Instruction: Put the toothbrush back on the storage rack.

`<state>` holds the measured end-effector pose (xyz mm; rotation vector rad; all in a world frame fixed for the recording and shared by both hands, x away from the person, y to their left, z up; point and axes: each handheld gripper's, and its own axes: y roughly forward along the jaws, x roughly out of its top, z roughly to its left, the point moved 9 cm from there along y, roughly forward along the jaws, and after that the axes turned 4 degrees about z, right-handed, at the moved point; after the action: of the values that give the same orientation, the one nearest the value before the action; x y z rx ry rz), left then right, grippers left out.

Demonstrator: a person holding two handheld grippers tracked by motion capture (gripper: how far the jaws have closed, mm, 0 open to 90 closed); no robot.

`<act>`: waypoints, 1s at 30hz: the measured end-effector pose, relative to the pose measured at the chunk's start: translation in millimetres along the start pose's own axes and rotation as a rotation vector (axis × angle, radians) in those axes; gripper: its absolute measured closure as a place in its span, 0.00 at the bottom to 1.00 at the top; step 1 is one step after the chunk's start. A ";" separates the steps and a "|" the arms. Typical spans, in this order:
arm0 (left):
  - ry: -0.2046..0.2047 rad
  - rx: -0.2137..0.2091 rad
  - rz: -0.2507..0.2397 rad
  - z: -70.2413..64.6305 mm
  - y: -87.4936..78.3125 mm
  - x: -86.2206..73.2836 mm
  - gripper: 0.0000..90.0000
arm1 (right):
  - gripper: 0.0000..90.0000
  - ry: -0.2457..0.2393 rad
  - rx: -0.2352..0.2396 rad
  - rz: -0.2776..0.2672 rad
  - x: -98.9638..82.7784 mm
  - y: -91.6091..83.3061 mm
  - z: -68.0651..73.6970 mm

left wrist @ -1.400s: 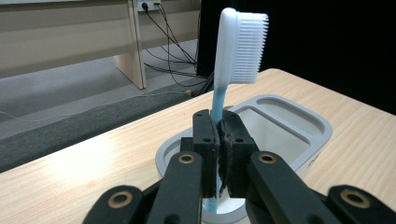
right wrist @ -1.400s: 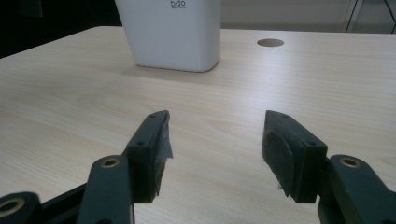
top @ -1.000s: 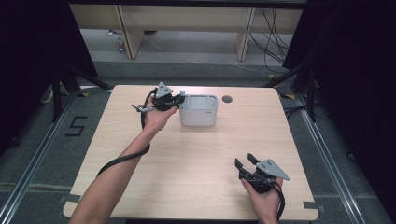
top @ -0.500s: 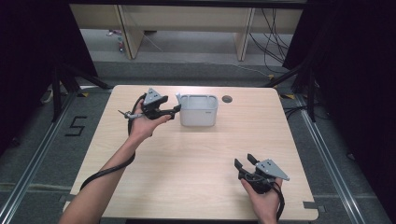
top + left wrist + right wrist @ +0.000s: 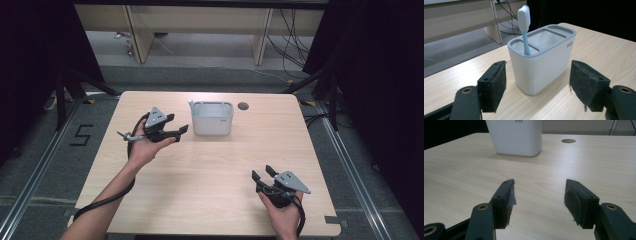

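My left gripper (image 5: 172, 131) is up off the wooden table (image 5: 210, 170), held in my left hand (image 5: 142, 147). Its jaws are spread wide and there is nothing between them. They point toward the toothbrush holder (image 5: 212, 118), which sits just to the right of them, near but not touching. A black cable (image 5: 107, 197) hangs from this gripper and runs down along my arm.

In the left gripper view, the toothbrush holder (image 5: 541, 56) is white with a grey top, and it has some small letters on its side that I cannot read. The top is split into a few slots. A toothbrush (image 5: 524, 27) with a light blue handle and white bristles stands up in the end slot, the one on the left in this view. It leans a tiny bit.

Past the holder, a small round hole (image 5: 243, 106) is cut in the table near the far edge.

My right gripper (image 5: 264, 174) is low at the near right part of the table, in my right hand (image 5: 282, 215). Its jaws are wide apart too, holding nothing. It is well apart from the holder.
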<state>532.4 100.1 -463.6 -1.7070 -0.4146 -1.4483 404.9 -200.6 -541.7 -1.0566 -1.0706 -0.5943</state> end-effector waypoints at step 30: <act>-0.092 0.114 -0.041 -10.3 -87.1 -118.0 0.34 | 0.47 0.011 0.000 0.013 -3.5 3.7 1.7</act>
<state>431.2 174.5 -539.8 -1.6866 -0.5741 -1.3524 405.8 -197.9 -546.3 -1.0580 -1.0536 -0.5893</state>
